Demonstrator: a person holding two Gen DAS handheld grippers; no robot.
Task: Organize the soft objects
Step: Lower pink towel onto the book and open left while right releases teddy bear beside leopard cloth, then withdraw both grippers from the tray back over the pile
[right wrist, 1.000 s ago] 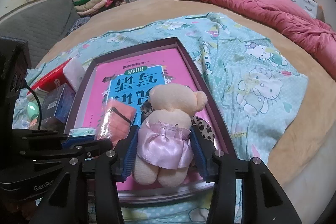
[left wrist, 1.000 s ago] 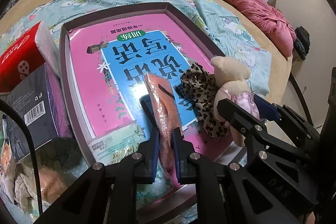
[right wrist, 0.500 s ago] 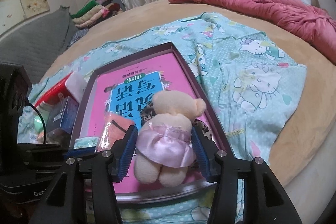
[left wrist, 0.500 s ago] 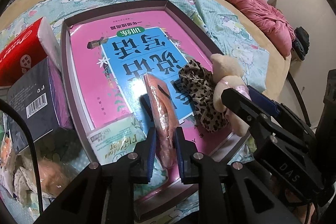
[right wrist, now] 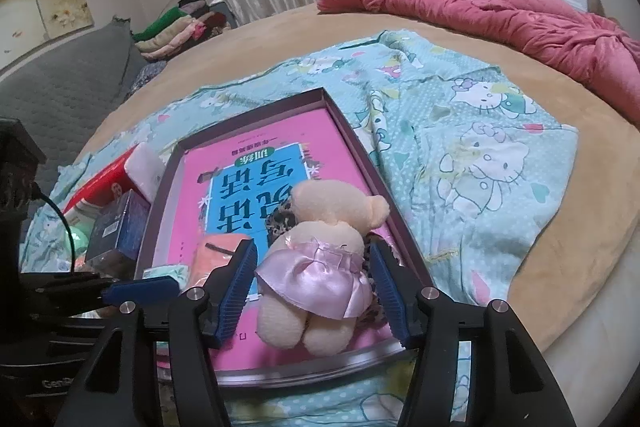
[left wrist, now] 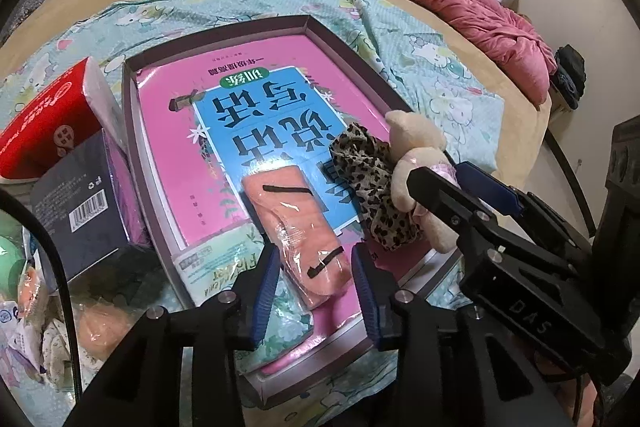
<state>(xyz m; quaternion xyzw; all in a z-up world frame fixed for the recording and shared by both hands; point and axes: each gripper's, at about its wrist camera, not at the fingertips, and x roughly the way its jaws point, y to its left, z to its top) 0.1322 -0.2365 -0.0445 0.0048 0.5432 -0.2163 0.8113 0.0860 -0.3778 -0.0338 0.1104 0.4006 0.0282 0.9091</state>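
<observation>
Both claws are opening: left claw (left wrist: 314, 291) straddles the wrapped orange packet (left wrist: 298, 231) lying lengthwise lower-centre in the tray (left wrist: 348, 61), right claw (right wrist: 314, 291) flanks the plush bear (right wrist: 320, 263), head pointing up-frame by the tray's right rim.

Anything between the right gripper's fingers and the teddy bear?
Nothing visible. The teddy bear lies in the tray directly between the right gripper fingers, which are opening, pads just clear of it. The leopard-print cloth lies beyond the bear.
</observation>
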